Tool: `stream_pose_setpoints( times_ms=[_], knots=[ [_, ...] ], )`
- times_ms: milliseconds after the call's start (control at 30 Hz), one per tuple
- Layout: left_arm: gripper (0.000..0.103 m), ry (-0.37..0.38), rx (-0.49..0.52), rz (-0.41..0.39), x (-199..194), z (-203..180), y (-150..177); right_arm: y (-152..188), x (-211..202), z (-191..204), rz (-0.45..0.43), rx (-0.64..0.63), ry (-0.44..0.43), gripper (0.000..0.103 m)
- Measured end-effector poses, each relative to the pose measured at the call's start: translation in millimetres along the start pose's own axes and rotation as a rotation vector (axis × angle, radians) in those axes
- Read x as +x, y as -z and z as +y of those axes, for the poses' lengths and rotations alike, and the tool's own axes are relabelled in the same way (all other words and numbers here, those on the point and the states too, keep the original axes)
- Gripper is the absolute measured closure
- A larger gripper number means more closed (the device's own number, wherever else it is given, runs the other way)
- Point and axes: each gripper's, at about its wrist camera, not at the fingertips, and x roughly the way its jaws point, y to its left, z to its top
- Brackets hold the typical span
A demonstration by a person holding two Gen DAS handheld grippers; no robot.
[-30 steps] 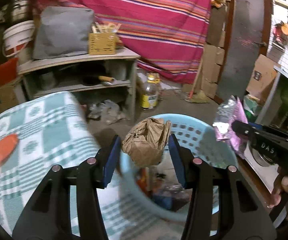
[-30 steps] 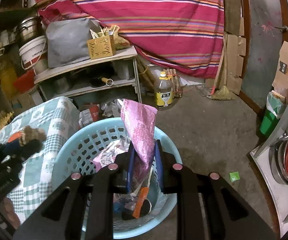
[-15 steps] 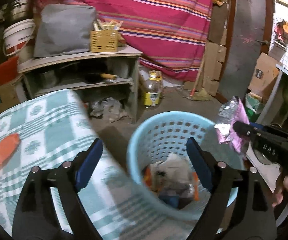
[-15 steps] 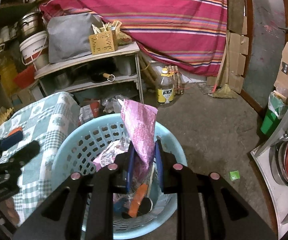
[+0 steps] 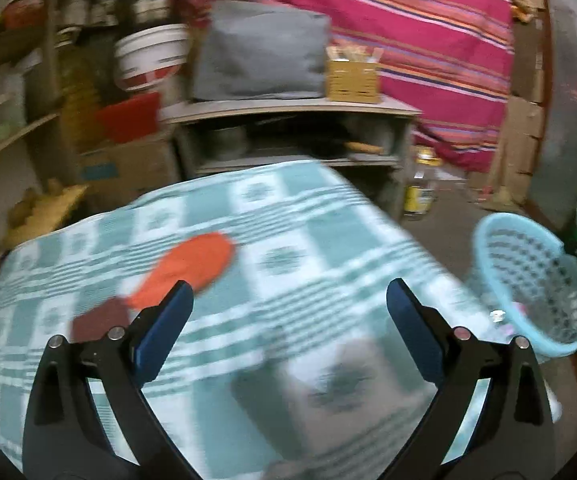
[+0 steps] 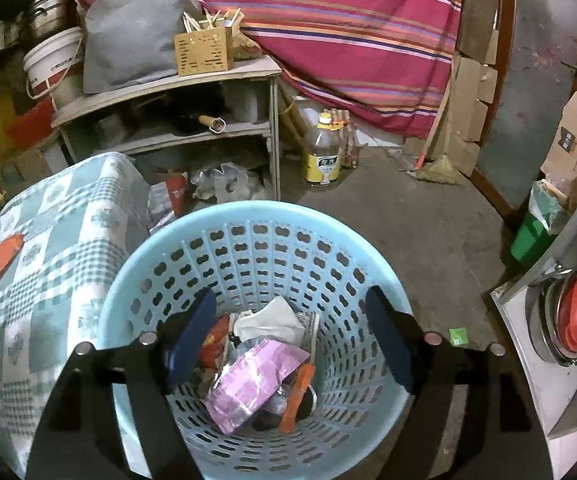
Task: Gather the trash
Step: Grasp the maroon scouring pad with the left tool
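Observation:
A light blue perforated basket (image 6: 248, 248) stands on the floor beside the table; it also shows at the right of the left wrist view (image 5: 528, 272). Inside lie a pink wrapper (image 6: 256, 380), white crumpled paper (image 6: 272, 320) and other trash. My right gripper (image 6: 288, 340) is open and empty above the basket's mouth. My left gripper (image 5: 288, 320) is open and empty over the green-checked tablecloth (image 5: 308, 220). An orange flat piece (image 5: 188, 268) lies on the cloth just beyond the left finger; it also shows in the right wrist view (image 6: 2, 258). The left wrist view is blurred.
A grey shelf unit (image 6: 168, 88) with a wooden box (image 6: 204, 52), grey bag and white bucket (image 6: 54, 64) stands behind. An oil bottle (image 6: 322, 152) stands on the floor. A striped red cloth (image 6: 348, 20) hangs at the back. A metal counter with a red-lidded pot (image 6: 576, 316) is at right.
My right gripper opened and dropped the pink wrapper into the basket. My left gripper, having released the brown paper bag, swung left from the basket to over the table.

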Motion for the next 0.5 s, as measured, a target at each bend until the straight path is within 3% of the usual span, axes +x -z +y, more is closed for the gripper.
stream_pose_setpoints(
  times_ms=[167,300,500],
  knots=[
    [0.006,-0.096,-0.077,0.014,7.9,65.2,7.7,-5.6,-11.0,29.4,-0.059,-0.012,-0.028,0.017],
    [0.006,-0.165,-0.179,0.037,18.6,116.2,17.6,-10.9,-18.1,72.4,-0.116,-0.04,-0.104,0.016],
    [0.006,-0.181,-0.27,0.126,45.4,155.3,31.5,-9.9,-19.7,142.4,-0.146,-0.112,-0.173,0.016]
  ],
)
